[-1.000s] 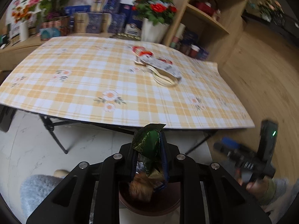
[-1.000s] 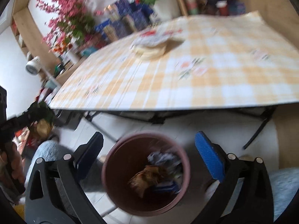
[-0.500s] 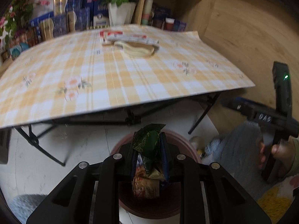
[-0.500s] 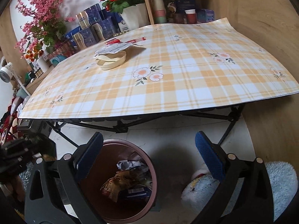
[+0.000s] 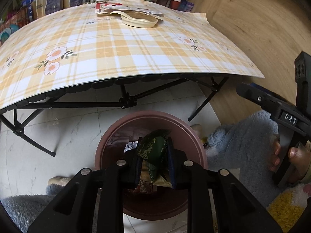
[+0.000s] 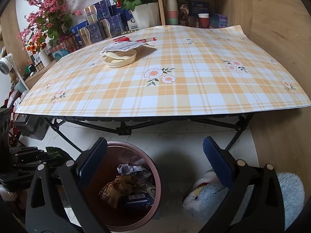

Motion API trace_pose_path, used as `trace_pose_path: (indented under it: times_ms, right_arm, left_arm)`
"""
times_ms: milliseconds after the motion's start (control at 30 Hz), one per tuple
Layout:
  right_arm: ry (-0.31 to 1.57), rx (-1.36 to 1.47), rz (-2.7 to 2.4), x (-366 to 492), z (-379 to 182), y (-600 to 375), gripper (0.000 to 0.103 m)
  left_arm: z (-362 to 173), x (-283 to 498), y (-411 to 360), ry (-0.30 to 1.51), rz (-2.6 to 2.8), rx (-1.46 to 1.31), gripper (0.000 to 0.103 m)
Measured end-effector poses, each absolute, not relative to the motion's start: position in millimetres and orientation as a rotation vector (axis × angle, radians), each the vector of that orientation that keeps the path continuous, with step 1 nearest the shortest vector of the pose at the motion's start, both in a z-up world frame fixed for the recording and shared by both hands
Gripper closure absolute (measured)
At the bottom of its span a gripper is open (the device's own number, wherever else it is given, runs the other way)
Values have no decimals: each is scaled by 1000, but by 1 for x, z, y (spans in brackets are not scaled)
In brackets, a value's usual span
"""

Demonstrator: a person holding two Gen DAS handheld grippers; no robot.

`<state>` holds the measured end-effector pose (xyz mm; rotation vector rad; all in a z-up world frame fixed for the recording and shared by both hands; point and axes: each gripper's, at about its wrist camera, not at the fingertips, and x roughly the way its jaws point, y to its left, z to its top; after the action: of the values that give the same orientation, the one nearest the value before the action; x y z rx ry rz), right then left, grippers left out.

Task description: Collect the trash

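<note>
My left gripper [image 5: 154, 161] is shut on a green patterned wrapper [image 5: 153, 148] and holds it over the brown bin [image 5: 124, 126] on the floor in front of the table. The bin [image 6: 155, 174] holds several crumpled wrappers [image 6: 124, 184]. My right gripper [image 6: 155, 163] is open and empty, just right of and above the bin. The left gripper shows at the left edge of the right wrist view [image 6: 29, 155]. On the table a cream dish [image 6: 121, 57] lies under a white wrapper [image 6: 124, 45], with a red packet [image 6: 121, 38] behind.
The checked tablecloth [image 6: 175, 89] covers a folding table with black legs [image 5: 124, 103]. Flowers, boxes and cups [image 6: 171, 9] stand behind it by a wooden shelf. Fluffy blue slippers [image 6: 210, 194] lie on the white floor right of the bin.
My left gripper has moved forward and down over the bin, still holding the green wrapper. My right gripper has swung right and steadied, open beside the bin.
</note>
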<state>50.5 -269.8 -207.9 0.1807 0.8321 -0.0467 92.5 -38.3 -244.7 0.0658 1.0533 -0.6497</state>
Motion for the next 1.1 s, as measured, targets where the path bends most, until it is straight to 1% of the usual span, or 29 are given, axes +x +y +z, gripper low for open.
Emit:
trace_pose_path:
  times_ms: [100,167,200,267,300,367,467,633,733,933,1100]
  right_arm:
    - [838,195,-54,51,-209,-272,6]
    - [841,199,-56,51,-209,-273,6]
    - [841,201,-56,51,-209,-273,6]
    - [844,203,-52,52,-210,-274,6]
    - [846,205,-49,52,-211,-273,6]
    - [849,207,-46,52,-211,-273,6]
    - [845,205,-46,54,-207,-273,6]
    - [853,184,-114,63,-198,-274,6]
    - [841,144,-118,71,-191,-273,6]
    - [787,43,-58,89,-167,-265,6]
    - [791,-20,3,123,-149,-261,6]
  left_arm:
    - [-245,92,-41,1055,-645,80,70]
    - [-243,92,-40,1046,-641,78,54]
    - [-242,93,-39,1038,-639,75,51]
    - [-237,92,-35,1016,-623,67,36]
    - [-235,93,-33,1007,-616,62,34]
    - [-228,93,-27,976,-592,40,23]
    - [-216,97,-15,923,-538,-8,13]
    - [-191,101,11,800,-429,-93,9]
    - [-175,106,24,728,-381,-95,8]
    - [-144,129,41,661,-312,-59,7]
    - [-120,148,59,611,-266,-66,7]
